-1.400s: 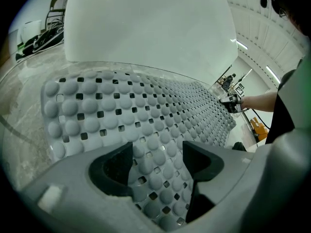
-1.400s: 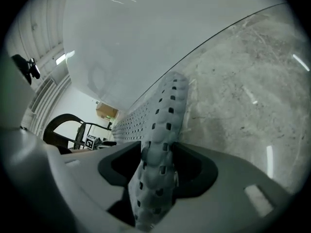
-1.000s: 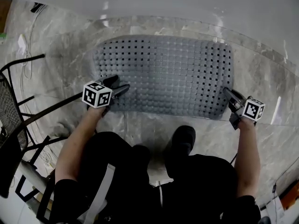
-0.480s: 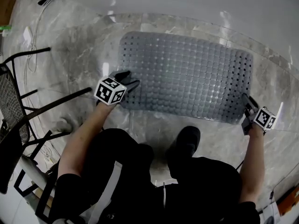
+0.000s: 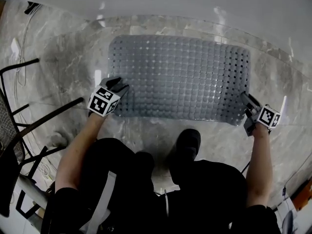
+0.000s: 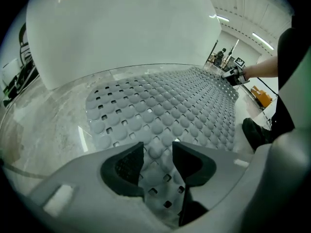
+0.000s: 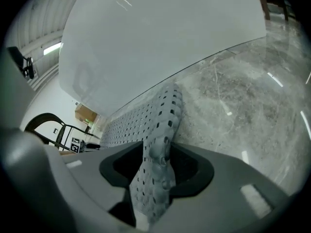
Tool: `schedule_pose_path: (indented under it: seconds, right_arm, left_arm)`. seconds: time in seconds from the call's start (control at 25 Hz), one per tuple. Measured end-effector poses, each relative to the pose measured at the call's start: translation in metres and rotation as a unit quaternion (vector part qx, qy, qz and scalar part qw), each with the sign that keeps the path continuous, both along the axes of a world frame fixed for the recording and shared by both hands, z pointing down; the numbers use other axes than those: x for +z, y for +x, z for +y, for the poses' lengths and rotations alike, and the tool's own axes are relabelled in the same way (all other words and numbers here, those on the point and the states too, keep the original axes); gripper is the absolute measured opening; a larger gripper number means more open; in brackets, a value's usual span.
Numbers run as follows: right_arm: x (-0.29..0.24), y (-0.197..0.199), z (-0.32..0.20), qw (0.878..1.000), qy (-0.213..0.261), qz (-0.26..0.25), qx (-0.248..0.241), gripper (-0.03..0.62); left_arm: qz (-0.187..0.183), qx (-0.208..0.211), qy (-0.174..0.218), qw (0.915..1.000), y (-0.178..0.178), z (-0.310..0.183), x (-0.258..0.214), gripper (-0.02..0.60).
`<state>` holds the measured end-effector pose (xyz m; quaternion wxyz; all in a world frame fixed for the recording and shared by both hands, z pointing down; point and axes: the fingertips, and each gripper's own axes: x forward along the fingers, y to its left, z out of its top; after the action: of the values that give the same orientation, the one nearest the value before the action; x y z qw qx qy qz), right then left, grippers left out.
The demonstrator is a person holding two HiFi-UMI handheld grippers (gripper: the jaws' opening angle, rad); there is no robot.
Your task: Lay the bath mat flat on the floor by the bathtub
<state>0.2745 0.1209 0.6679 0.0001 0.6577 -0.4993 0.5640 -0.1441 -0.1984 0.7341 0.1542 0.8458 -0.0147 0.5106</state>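
The grey studded bath mat [image 5: 178, 77] lies spread on the marble floor along the white bathtub [image 5: 195, 1]. My left gripper [image 5: 118, 87] hovers over the mat's near left corner. Its jaws have just been closing and stand open, with nothing between them but the flat mat [image 6: 170, 101] below. My right gripper [image 5: 245, 100] is at the near right corner. Its jaws have just been opening; the mat's raised edge [image 7: 163, 115] stands loosely between them, with a gap at the left pad.
A black metal chair frame [image 5: 19, 130] stands on the floor to the left. A white cable [image 5: 22, 48] lies at the far left. The person's black shoe [image 5: 187, 145] rests just short of the mat's near edge.
The left gripper's jaws have narrowed over the mat's corner. The right gripper's jaws have widened around the mat's edge. The mat looks flatter at its near side.
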Motion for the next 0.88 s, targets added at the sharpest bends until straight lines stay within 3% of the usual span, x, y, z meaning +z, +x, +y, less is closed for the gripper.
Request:
schedule_pose_path:
  seconds: [0.2,0.32,0.44,0.6,0.88]
  right_arm:
    - [0.014,-0.009,0.039,0.997,-0.06,0.007,-0.041,0.225]
    - [0.016,-0.013,0.048,0.998,-0.054,0.002,-0.014,0.227]
    - [0.016,-0.017,0.045,0.999,-0.034,-0.009,0.007,0.227]
    - [0.019,-0.024,0.041,0.999,-0.029,-0.023,0.0,0.224]
    - [0.012,-0.015,0.042,0.999,-0.033,-0.003,0.007,0.224]
  left_arm:
    - [-0.012,0.022,0.015,0.9996,-0.001,-0.001,0.001,0.192]
    - [-0.02,0.02,0.023,0.9993,-0.005,-0.004,0.001,0.193]
    - [-0.026,-0.012,0.018,0.9994,-0.017,-0.016,0.002,0.193]
    - [-0.006,-0.075,-0.012,0.9971,-0.024,-0.024,-0.002,0.193]
    - [-0.01,-0.09,-0.018,0.9957,-0.024,-0.023,-0.006,0.206]
